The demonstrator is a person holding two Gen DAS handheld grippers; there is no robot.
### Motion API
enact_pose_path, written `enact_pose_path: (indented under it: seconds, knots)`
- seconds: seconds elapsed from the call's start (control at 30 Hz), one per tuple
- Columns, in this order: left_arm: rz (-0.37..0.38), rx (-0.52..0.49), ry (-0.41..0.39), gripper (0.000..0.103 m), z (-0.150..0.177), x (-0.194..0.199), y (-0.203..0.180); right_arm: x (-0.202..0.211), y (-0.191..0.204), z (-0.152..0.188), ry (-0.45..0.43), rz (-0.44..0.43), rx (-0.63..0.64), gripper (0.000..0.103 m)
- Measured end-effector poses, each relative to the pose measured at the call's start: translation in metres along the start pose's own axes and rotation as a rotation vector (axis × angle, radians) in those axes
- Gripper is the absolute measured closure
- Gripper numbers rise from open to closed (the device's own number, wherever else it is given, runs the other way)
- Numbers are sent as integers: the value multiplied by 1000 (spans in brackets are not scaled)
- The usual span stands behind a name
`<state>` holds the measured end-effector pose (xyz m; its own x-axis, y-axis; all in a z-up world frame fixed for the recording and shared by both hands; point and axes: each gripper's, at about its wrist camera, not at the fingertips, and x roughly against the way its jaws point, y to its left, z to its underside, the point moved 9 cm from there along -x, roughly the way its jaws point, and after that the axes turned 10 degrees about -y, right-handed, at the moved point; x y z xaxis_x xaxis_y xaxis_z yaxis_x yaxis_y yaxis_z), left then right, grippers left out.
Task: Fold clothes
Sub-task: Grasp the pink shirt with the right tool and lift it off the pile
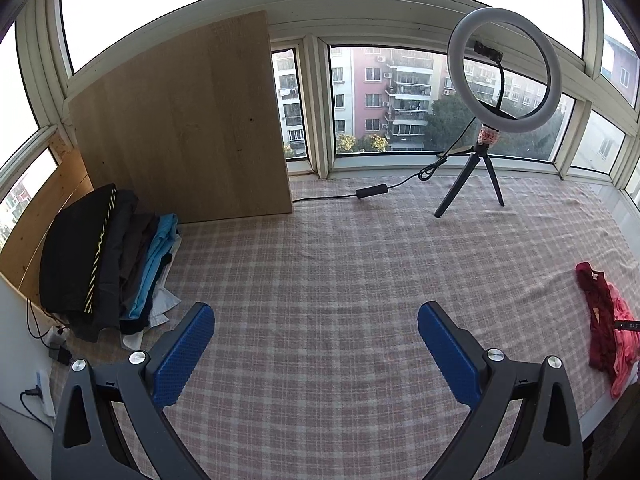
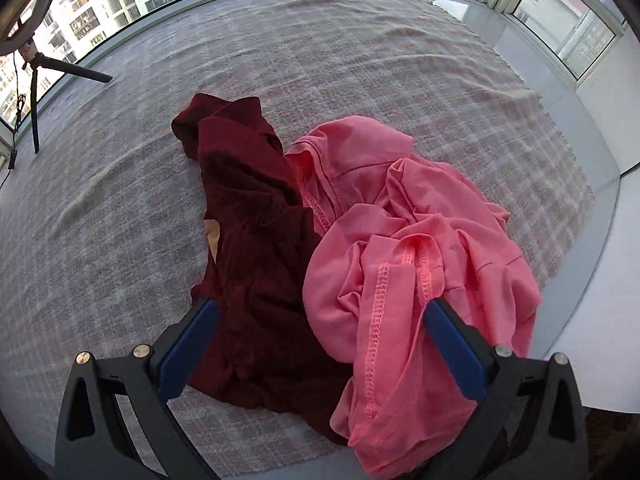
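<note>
A crumpled dark red garment [image 2: 248, 216] and a crumpled pink garment [image 2: 400, 248] lie side by side on the plaid cloth [image 2: 120, 208]. My right gripper [image 2: 320, 312] is open right over them, its blue fingers spread either side of the two garments, gripping nothing. In the left wrist view the same two garments [image 1: 604, 316] lie far right near the table edge. My left gripper [image 1: 316, 316] is open and empty above the bare plaid cloth [image 1: 320, 260]. A stack of folded dark and blue clothes [image 1: 108, 264] sits at the far left.
A ring light on a small tripod [image 1: 500, 92] stands at the back right, its cable and switch box [image 1: 372, 192] trailing left. A wooden board [image 1: 180, 128] leans against the windows behind the folded stack. A power strip and plugs [image 1: 44, 388] sit by the left edge.
</note>
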<state>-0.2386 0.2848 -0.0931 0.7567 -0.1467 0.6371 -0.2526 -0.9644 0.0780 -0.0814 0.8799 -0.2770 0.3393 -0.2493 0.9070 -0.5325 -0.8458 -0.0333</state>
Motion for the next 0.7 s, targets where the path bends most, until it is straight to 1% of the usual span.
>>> enact_pose_path:
  seconds: [0.07,0.17,0.23,0.33,0.37,0.43,0.47,0.5,0.57,0.6,0.63,0.67,0.7]
  knots:
    - [-3,-26,-3,1,-2,0,-11,-16,-6,-1,52,-44,-26,0]
    - [-7,-58,-9,1,-5,1,-25,-40,-8,7,150,-119,-78,0]
    - [-8,-66,-6,1,-6,1,-30,-49,-4,11,163,-115,-42,0]
    - [-9,-78,2,1,-6,-1,-36,-52,2,14,145,-75,4,0]
    - [-9,-82,5,1,-5,-2,-38,-51,5,14,137,-70,14,5]
    - [-1,-93,9,1,-4,-4,-41,-43,11,13,111,-94,29,24]
    - [3,-99,9,1,-4,-5,-42,-39,13,12,99,-106,36,50]
    - [8,-101,9,1,-3,-6,-43,-36,12,11,97,-102,27,66]
    - [34,-100,11,1,-1,-7,-47,-30,10,11,88,-98,10,78]
    - [48,-99,14,1,0,-8,-49,-27,10,11,79,-98,2,81]
    - [58,-103,14,1,1,-8,-50,-26,12,12,74,-86,4,82]
    - [67,-108,13,1,2,-8,-52,-21,14,13,67,-56,-17,83]
    - [73,-117,10,1,2,-7,-52,-14,18,10,51,-56,-19,84]
